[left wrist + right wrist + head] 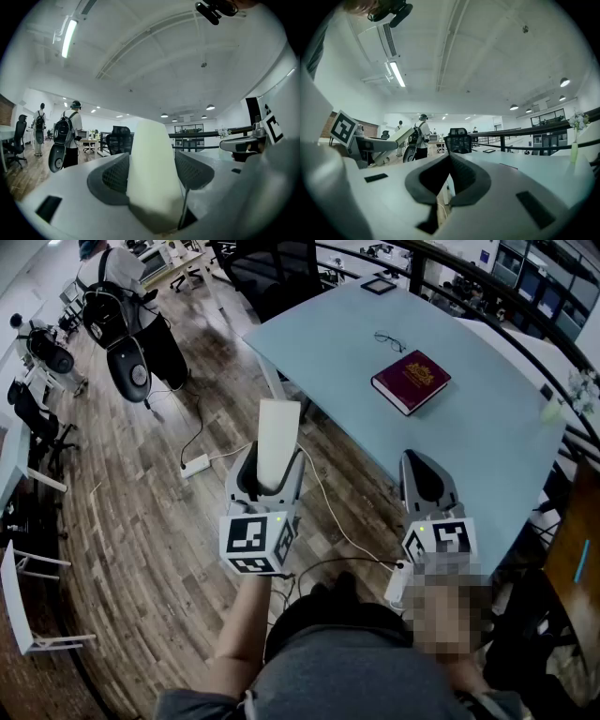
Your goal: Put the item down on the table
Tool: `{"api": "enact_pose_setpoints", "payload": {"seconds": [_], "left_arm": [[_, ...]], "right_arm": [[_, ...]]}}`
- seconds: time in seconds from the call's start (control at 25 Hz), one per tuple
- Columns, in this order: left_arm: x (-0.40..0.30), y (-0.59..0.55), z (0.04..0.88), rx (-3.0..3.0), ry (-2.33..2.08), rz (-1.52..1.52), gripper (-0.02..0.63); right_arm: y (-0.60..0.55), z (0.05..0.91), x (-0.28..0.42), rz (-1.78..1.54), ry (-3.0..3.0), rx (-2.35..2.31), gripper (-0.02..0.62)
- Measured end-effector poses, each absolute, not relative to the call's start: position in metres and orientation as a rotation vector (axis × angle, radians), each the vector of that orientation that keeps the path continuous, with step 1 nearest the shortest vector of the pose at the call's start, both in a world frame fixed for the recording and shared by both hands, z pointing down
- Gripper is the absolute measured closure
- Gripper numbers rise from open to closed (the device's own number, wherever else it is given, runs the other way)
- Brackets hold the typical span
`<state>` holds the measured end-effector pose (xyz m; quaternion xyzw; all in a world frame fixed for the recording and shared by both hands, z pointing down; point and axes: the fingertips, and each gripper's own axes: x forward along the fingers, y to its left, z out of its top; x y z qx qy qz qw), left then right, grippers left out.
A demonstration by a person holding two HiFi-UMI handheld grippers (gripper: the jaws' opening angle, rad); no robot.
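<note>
A cream-white oblong block stands upright between the jaws of my left gripper, which is shut on it over the wooden floor, left of the table's near corner. In the left gripper view the block fills the gap between the dark pads. My right gripper hovers over the near edge of the pale blue table; its jaws meet at the tips with nothing between them, as the right gripper view also shows.
On the table lie a maroon book, a pair of glasses and a black flat thing at the far end. A person with a backpack stands far left. A power strip and cable lie on the floor.
</note>
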<state>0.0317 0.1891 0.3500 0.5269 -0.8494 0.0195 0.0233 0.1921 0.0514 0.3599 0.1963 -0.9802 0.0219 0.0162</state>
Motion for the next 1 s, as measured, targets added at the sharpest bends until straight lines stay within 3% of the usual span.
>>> {"api": "enact_pose_setpoints", "payload": {"seconds": [1.0], "left_arm": [[0.022,0.185,0.344,1.595,-2.662,0.072,0.299]], "right_arm": [[0.047,0.354,0.177,0.152,-3.102,0.534,0.583]]}}
